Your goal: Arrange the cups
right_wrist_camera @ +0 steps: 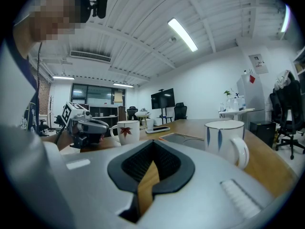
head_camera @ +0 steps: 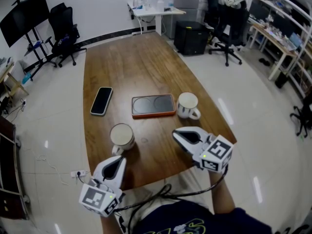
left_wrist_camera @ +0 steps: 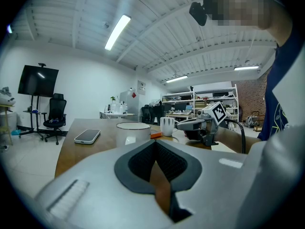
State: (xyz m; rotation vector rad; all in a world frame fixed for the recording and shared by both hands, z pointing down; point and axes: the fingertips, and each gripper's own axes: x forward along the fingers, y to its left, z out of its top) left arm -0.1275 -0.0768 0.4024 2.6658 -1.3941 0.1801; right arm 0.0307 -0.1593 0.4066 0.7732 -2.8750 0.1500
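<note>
- We keep the left gripper [head_camera: 117, 161] clenched and empty, poised near the leaf cup [head_camera: 122, 135].
- Our right gripper [head_camera: 180, 136] is likewise closed on nothing, near the striped cup [head_camera: 187, 104].
- Both cups stand beside the tray [head_camera: 146, 115], which is probably where they belong.

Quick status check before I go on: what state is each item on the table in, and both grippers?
Tray: flat, both recesses empty.
Leaf mug: upright, off the tray, looks empty.
Blue-striped mug: upright, just off the tray's right end, looks empty.
Phone: lying flat, screen dark.
Left gripper: shut, holding nothing.
Right gripper: shut, holding nothing.
</note>
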